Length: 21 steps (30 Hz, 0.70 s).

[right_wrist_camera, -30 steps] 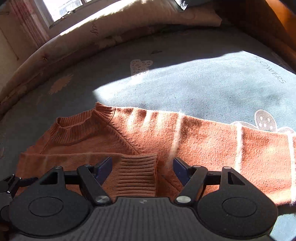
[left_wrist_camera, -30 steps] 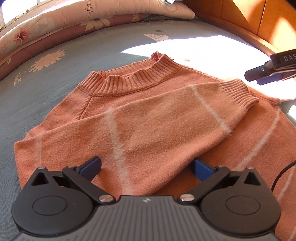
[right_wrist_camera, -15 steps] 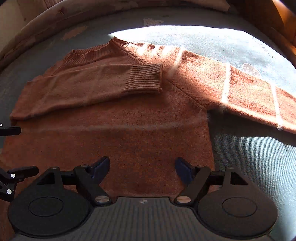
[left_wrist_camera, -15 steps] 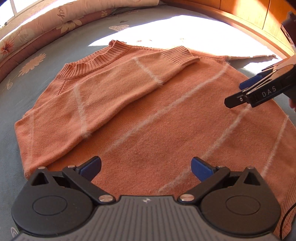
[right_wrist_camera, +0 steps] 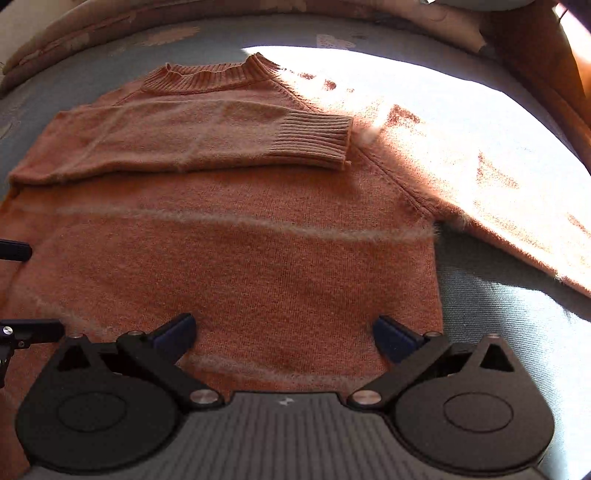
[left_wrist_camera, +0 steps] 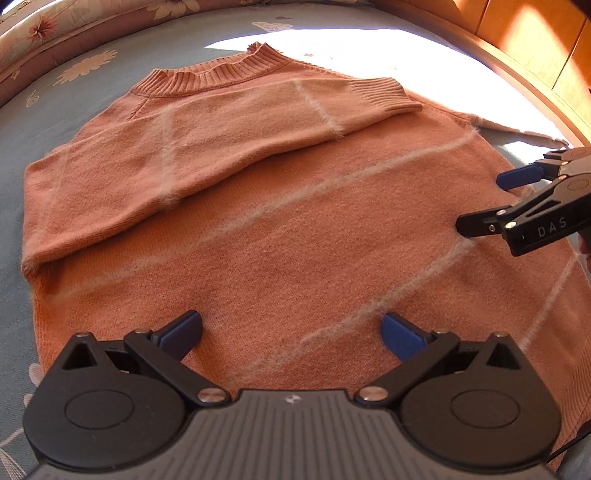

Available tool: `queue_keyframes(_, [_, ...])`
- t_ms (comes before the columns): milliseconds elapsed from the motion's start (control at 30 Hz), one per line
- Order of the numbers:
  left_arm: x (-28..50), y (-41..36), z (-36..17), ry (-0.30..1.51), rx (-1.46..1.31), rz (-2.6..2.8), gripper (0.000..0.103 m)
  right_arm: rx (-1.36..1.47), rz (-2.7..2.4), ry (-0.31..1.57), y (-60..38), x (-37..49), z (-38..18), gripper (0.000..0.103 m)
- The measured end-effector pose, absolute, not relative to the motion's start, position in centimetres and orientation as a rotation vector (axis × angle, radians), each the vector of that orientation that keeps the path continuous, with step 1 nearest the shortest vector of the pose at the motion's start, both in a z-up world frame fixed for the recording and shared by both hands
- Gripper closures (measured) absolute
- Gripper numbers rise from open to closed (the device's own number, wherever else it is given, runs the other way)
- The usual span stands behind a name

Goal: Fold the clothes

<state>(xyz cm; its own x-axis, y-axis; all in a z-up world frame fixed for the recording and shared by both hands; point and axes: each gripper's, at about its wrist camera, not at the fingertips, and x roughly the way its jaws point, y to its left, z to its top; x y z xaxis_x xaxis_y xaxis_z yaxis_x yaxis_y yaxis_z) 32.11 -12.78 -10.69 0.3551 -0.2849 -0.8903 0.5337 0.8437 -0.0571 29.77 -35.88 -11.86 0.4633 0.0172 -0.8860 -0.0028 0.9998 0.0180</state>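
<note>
Orange sweater (left_wrist_camera: 295, 229) lies flat on the blue floral bedsheet (left_wrist_camera: 74, 44), collar (left_wrist_camera: 210, 74) at the far end, hem near the cameras. One sleeve (left_wrist_camera: 207, 144) is folded across the chest, ribbed cuff (left_wrist_camera: 384, 94) ending toward the right shoulder. The other sleeve (right_wrist_camera: 498, 192) is still spread out to the right, lying in bright sun on the sheet.

Left gripper (left_wrist_camera: 291, 332): jaws spread wide, nothing between them — it hangs over the lower body of the sweater, pointing down at the knit. Can't tell if the blue pads (left_wrist_camera: 184, 330) touch the fabric.

Right gripper (right_wrist_camera: 282, 332): jaws have just been opening and now stand wide apart, empty, over the lower right part of the sweater body near its side edge. In the left wrist view it shows at the right edge, fingers apart above the knit.

Quilt (left_wrist_camera: 55, 22) bunched along the far side — wooden bed frame (left_wrist_camera: 517, 48) at far right.
</note>
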Motion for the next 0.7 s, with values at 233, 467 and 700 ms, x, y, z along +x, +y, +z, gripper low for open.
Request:
queue_keyframes(233, [29.7, -10.8, -10.1, 1.132, 0.297, -0.544, 0.001, 0.004, -0.009, 1.183, -36.2, 26.5, -11.3, 0.000])
queue_keyframes(467, [28.9, -10.8, -10.6, 1.124, 0.322, -0.553, 0.001, 0.005, 0.108, 1.165, -32.4, 27.3, -10.7, 0.000])
queue_keyframes(700, [27.6, -9.6, -10.4, 1.119, 0.366, -0.584, 0.000, -0.095, 0.130, 1.248, -32.5, 23.2, -11.9, 0.000])
